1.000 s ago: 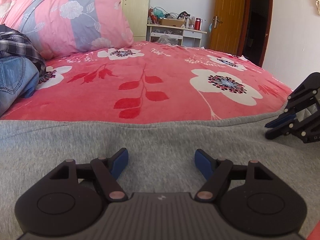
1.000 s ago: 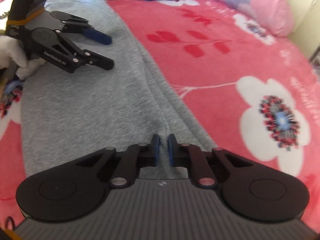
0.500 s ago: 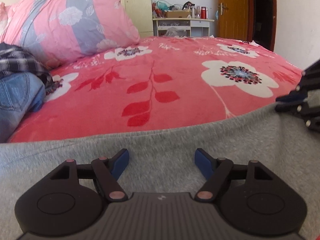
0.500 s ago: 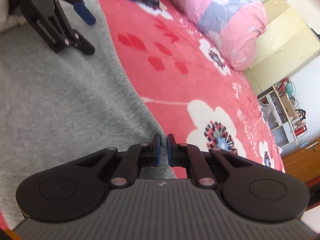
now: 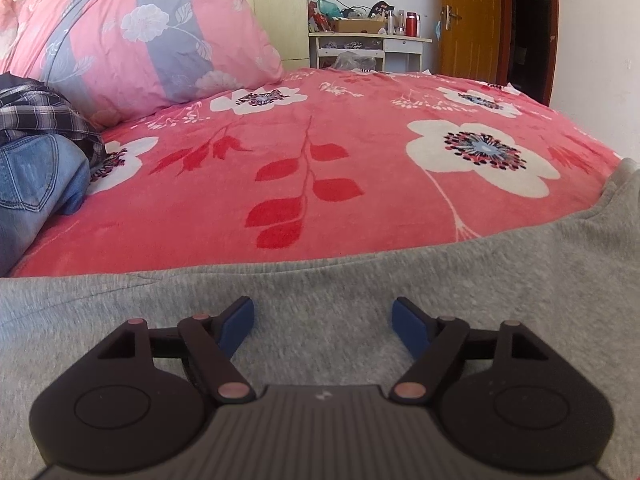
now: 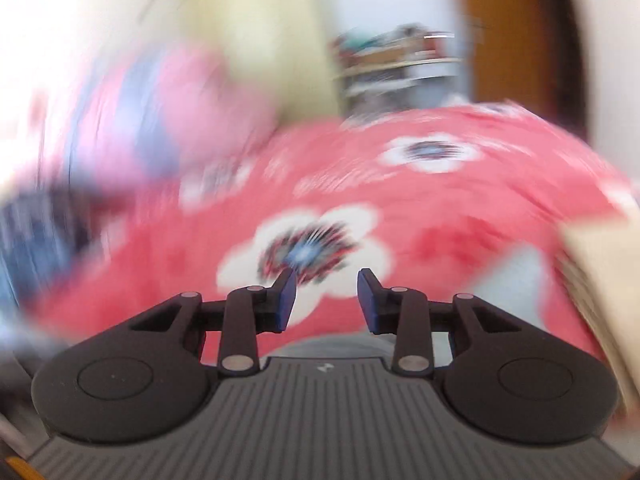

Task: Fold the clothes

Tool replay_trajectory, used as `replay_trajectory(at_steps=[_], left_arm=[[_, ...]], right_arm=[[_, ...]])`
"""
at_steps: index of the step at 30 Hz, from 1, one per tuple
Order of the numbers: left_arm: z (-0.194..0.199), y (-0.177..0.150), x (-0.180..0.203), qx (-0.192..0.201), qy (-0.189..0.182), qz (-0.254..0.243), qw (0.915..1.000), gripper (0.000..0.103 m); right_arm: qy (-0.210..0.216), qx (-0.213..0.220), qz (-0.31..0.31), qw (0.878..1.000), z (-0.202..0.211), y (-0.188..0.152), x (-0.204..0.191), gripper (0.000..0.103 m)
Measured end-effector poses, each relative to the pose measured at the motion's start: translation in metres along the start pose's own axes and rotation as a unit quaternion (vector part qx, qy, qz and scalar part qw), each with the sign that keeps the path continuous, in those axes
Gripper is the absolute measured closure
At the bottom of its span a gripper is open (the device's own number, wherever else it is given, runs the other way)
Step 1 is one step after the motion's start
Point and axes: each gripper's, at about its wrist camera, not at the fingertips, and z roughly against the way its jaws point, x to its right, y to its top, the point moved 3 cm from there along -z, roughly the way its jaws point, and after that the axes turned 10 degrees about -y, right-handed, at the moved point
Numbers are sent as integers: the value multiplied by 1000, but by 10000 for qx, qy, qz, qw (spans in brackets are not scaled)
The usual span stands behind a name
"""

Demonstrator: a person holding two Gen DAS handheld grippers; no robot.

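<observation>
The grey sweat garment (image 5: pixel 320 292) is spread across the near edge of the red floral bedspread (image 5: pixel 320 168), its long axis running from 9 to 3 o'clock in the left wrist view. The left gripper (image 5: pixel 323 320) is held directly over it with jaws spread, empty. The right gripper (image 6: pixel 327 296) is seen blurred, jaws parted, with only a grey sliver at 6 o'clock. The left is judged nearer.

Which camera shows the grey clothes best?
The left wrist view. The grey garment is sharp there and spreads across the lower picture, under the open left gripper. The right wrist view is blurred and shows only a grey sliver below the open right gripper.
</observation>
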Motion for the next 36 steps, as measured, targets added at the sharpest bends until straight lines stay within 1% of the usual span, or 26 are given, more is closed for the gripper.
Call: replay_trajectory(at_steps=[2, 3, 6, 9, 10, 12, 15, 17, 18, 19, 20, 22, 23, 25, 27, 28, 29, 30, 32, 34, 36], left_arm=[[13, 4, 6, 198, 50, -92, 9997, 28], [19, 6, 12, 306, 44, -157, 9994, 28], [37, 16, 36, 607, -92, -362, 9975, 28], [32, 20, 70, 566, -442, -660, 9952, 28], [29, 21, 81, 536, -562, -765, 9940, 28], [21, 21, 101, 436, -743, -953, 9917, 28], [-6, 12, 115, 87, -696, -1053, 9920, 28], [-20, 3, 114, -86, -644, -951, 9933, 25], [-23, 1, 110, -69, -679, -832, 9942, 24], [-23, 0, 107, -53, -713, -733, 9947, 23], [-24, 0, 105, -61, -743, -648, 9951, 22], [-25, -1, 99, -73, -796, -507, 9955, 21], [-26, -2, 98, -68, -803, -483, 9956, 20], [-26, -3, 99, -52, -771, -501, 9958, 19], [-25, -4, 99, -36, -755, -514, 9958, 19], [-25, -4, 99, -27, -751, -517, 9958, 19], [-25, -5, 99, -22, -752, -513, 9958, 19], [-24, -5, 99, -20, -757, -506, 9958, 19], [-24, -4, 99, -18, -760, -501, 9958, 19], [-24, -4, 99, -9, -767, -495, 9958, 19], [-24, -5, 99, 1, -773, -488, 9958, 19]], right_arm=[[-91, 124, -855, 9962, 48, -12, 49, 61], [-158, 137, -1205, 9925, 70, -23, 70, 60], [-565, -174, -2014, 9777, 117, -74, 120, 58], [-1025, -273, -2373, 9656, 150, -123, 143, 56], [-1127, -266, -2321, 9658, 155, -133, 144, 56], [-1250, -213, -2002, 9715, 155, -144, 138, 56], [-1552, -163, -999, 9827, 140, -143, 122, 55], [-1815, -59, -260, 9830, 128, -136, 118, 51], [-1942, -7, 110, 9809, 122, -132, 115, 50], [-2012, 6, 244, 9792, 116, -127, 119, 50], [-1974, -32, 97, 9803, 109, -123, 128, 49], [-1745, -145, -583, 9828, 92, -114, 152, 49], [-1619, -201, -953, 9820, 83, -110, 165, 49], [-1305, -318, -1340, 9818, 68, -103, 177, 48], [-955, -412, -1288, 9862, 57, -98, 177, 53], [-863, -442, -1257, 9873, 54, -98, 176, 66], [-785, -490, -1256, 9878, 52, -98, 175, 86], [-730, -466, -1223, 9887, 53, -97, 173, 90], [-655, -313, -1112, 9911, 61, -96, 165, 93], [-549, -66, -952, 9939, 73, -90, 152, 93], [-348, 167, -852, 9956, 85, -80, 134, 94]])
